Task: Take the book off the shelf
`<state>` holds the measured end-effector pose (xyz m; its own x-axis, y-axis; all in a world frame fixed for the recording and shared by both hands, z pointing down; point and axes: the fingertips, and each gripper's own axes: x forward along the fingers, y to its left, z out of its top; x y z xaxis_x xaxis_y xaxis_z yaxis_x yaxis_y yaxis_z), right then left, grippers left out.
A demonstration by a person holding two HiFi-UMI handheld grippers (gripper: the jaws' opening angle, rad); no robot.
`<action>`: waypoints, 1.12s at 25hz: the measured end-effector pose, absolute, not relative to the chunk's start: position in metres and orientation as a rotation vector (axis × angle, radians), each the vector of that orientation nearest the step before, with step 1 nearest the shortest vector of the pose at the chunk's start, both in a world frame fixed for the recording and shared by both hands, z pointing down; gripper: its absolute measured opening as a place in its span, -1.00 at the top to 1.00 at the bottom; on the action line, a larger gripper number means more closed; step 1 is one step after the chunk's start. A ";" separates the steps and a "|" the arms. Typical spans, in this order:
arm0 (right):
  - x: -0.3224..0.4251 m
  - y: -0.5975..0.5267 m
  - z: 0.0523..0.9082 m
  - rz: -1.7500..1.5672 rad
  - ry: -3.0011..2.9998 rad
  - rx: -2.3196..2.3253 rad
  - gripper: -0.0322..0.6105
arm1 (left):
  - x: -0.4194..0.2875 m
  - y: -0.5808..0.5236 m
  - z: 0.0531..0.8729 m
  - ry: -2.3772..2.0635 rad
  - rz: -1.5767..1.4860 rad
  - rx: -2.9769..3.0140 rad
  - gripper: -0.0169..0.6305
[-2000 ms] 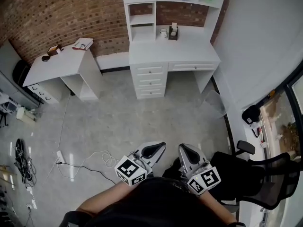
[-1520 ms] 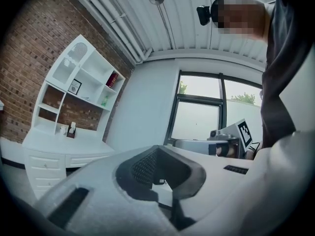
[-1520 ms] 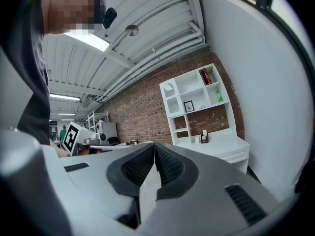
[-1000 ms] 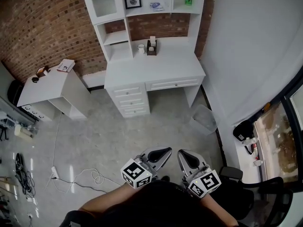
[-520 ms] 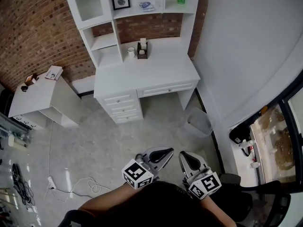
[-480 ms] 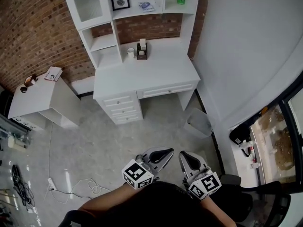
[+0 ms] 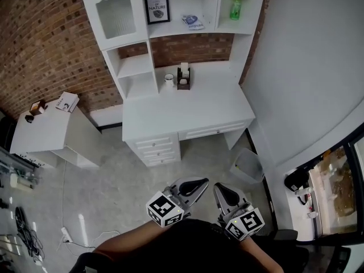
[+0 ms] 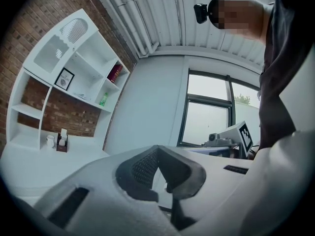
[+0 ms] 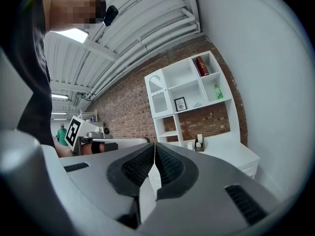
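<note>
Both the left gripper (image 7: 193, 183) and right gripper (image 7: 220, 190) are closed on nothing, well apart from the desk (image 7: 187, 110), so step close, lift one and part its jaws before what seems a red book (image 9: 201, 66), upright in the shelf's (image 7: 136, 66) top right compartment

Left tool (image 8: 157, 150) closed, red book (image 8: 114, 73) shelved

Head view high, steeply downward; both gripper views low, upward-tilted; distant white shelf unit (image 7: 136, 66) common to all.
</note>
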<state>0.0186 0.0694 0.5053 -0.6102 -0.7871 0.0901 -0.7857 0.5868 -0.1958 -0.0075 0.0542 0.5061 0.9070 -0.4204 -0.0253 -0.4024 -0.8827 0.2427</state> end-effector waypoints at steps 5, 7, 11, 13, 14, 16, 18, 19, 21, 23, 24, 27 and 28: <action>-0.028 0.022 0.510 -0.347 2.810 -1.330 0.84 | -0.052 0.004 0.511 -0.666 -0.106 2.825 0.92; -0.036 0.008 0.514 -0.370 2.816 -1.326 0.84 | -0.062 -0.008 0.515 -0.677 -0.102 2.813 0.92; -0.036 -0.026 0.523 -0.404 2.794 -1.346 0.84 | -0.072 -0.035 0.523 -0.704 -0.081 2.814 0.92; -0.037 -0.042 0.530 -0.430 2.791 -1.327 0.84 | -0.075 -0.052 0.526 -0.732 -0.074 2.802 0.92; -0.037 -0.049 0.532 -0.436 2.796 -1.314 0.84 | -0.075 -0.059 0.527 -0.747 -0.071 2.799 0.92; -0.032 -0.064 0.532 -0.427 2.811 -1.286 0.84 | -0.070 -0.075 0.528 -0.772 -0.066 2.797 0.92; -0.023 -0.083 0.530 -0.412 2.823 -1.252 0.84 | -0.057 -0.092 0.530 -0.775 -0.058 2.792 0.92; -0.016 -0.094 0.529 -0.408 2.827 -1.236 0.84 | -0.048 -0.101 0.531 -0.769 -0.053 2.788 0.92; 0.001 -0.118 0.527 -0.405 2.828 -1.216 0.84 | -0.028 -0.121 0.534 -0.766 -0.043 2.782 0.92; 0.021 -0.141 0.522 -0.392 2.832 -1.203 0.84 | -0.009 -0.141 0.531 -0.782 -0.050 2.785 0.92; 0.030 -0.151 0.519 -0.383 2.838 -1.194 0.84 | 0.001 -0.152 0.527 -0.794 -0.059 2.788 0.92; 0.060 -0.181 0.511 -0.361 2.860 -1.163 0.84 | 0.034 -0.183 0.519 -0.813 -0.082 2.796 0.92; 0.072 -0.191 0.509 -0.358 2.866 -1.155 0.84 | 0.046 -0.192 0.519 -0.814 -0.084 2.796 0.92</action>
<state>0.0716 -0.1907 0.5095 -0.7238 -0.6877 0.0567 -0.6806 0.6978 -0.2234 0.0460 -0.1924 0.5188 0.8444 -0.5357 0.0089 -0.5226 -0.8200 0.2335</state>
